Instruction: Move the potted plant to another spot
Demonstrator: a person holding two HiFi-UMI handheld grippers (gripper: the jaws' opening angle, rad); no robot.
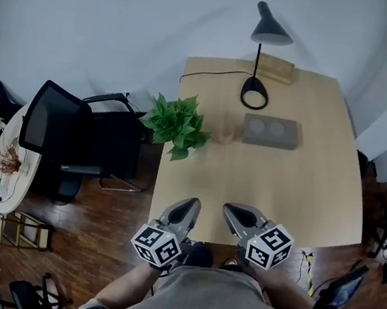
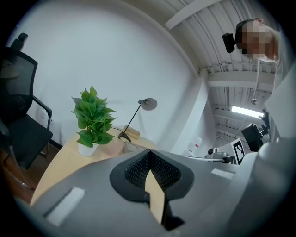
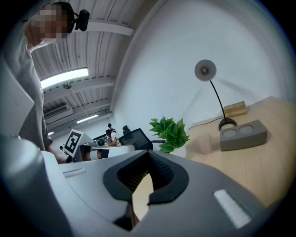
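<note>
The left tongs [image 1: 190,205] and right tongs [image 1: 231,211] are pressed together, empty, at the near edge of the desk [image 1: 302,194]. The potted plant [image 1: 177,125] stands at the far left edge. It is probably light, top-heavy and soft-leaved, so grip the white pot [image 2: 87,149], not the leaves.

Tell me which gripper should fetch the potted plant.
Left, probably. The potted plant stands at the table's left edge, nearer the left gripper; the right gripper would have to reach across. Both are shut, empty.

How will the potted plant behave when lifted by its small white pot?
The potted plant probably tips easily: its leaves spread wider than the pot. The leaves likely flop if squeezed. The pot looks smooth, so it may slip.
</note>
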